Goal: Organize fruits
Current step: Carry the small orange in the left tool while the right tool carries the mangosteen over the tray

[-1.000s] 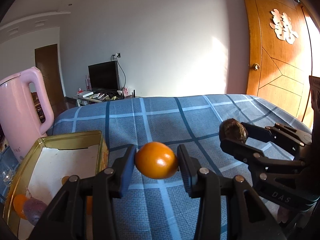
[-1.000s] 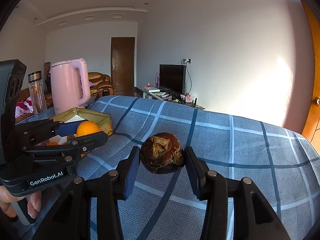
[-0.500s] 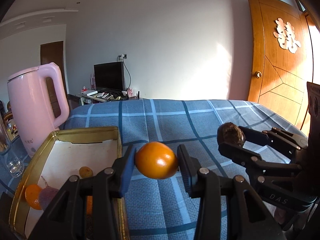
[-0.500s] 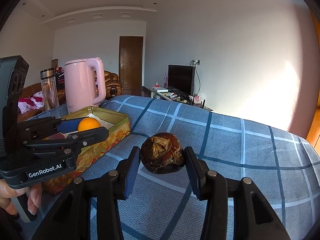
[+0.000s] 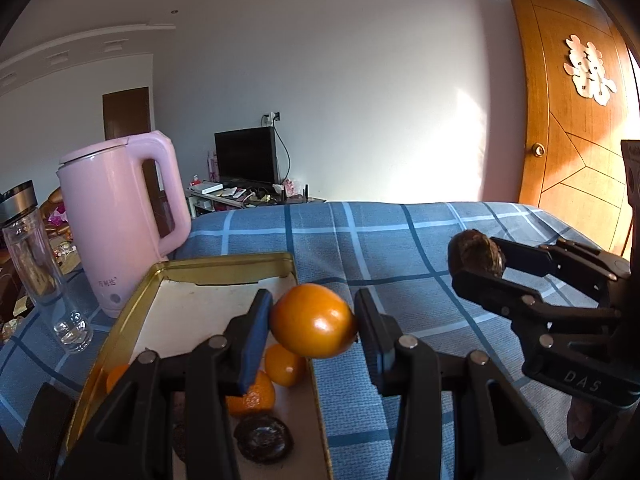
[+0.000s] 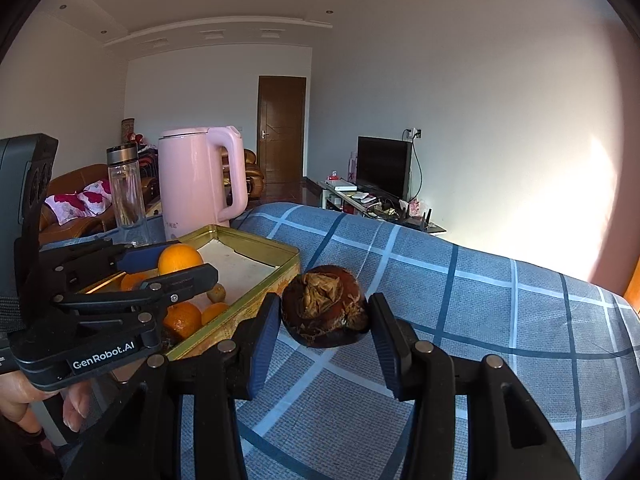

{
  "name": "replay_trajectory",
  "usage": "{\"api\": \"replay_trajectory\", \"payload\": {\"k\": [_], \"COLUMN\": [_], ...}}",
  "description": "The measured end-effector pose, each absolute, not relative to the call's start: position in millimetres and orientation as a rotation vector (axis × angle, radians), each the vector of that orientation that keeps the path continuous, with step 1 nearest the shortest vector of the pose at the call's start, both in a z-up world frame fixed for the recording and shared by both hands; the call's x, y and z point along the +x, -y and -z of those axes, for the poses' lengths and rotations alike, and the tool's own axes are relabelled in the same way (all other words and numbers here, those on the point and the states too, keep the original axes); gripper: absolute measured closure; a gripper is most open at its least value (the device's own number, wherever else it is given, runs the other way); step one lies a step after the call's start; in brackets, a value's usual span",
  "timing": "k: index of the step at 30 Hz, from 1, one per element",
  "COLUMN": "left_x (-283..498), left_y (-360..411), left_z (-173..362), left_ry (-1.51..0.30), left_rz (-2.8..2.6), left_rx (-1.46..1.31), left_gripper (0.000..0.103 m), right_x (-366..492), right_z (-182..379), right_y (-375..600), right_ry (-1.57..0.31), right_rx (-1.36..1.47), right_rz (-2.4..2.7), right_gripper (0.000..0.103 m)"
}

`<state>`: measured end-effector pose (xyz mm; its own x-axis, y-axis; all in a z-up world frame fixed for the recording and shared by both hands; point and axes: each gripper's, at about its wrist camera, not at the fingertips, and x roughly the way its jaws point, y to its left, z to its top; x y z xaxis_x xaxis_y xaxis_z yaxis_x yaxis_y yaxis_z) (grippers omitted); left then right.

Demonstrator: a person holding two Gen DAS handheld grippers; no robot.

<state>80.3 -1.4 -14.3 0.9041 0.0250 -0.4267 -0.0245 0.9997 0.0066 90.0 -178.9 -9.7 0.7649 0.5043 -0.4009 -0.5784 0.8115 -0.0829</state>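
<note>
My left gripper (image 5: pixel 314 326) is shut on an orange fruit (image 5: pixel 313 326) and holds it over the right rim of the gold tin tray (image 5: pixel 224 262); it also shows in the right wrist view (image 6: pixel 178 258). My right gripper (image 6: pixel 325 312) is shut on a dark brown, dried-looking fruit (image 6: pixel 325 312) above the blue checked cloth, just right of the tray (image 6: pixel 256 240); that fruit also shows in the left wrist view (image 5: pixel 476 254). Several small oranges (image 5: pixel 282 364) and a dark fruit (image 5: pixel 262 438) lie in the tray.
A pink kettle (image 5: pixel 120 216) stands behind the tray and a glass bottle (image 5: pixel 40 268) to its left. The blue checked cloth (image 5: pixel 400 264) covers the table. A wooden door (image 5: pixel 576 140) is at far right, a TV (image 5: pixel 246 156) at the back.
Both grippers have moved left toward the tray with their fruits still held. The tray now sits under the left gripper, with more of its fruit in view.
</note>
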Motion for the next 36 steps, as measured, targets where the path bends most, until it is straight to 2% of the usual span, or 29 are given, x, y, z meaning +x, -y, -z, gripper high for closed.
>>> {"api": "replay_trajectory", "payload": {"k": [36], "left_x": [52.2], "left_y": [-92.7], "left_z": [28.0], "left_ry": [-0.495], "left_rz": [-0.222], "left_rx": [-0.039], "left_gripper": [0.059], "right_x": [76.6], "right_z": [11.9], "right_y": [78.9], "right_ry": [-0.391], "right_rx": [-0.296], "right_rz": [-0.77], "right_gripper": [0.056]}}
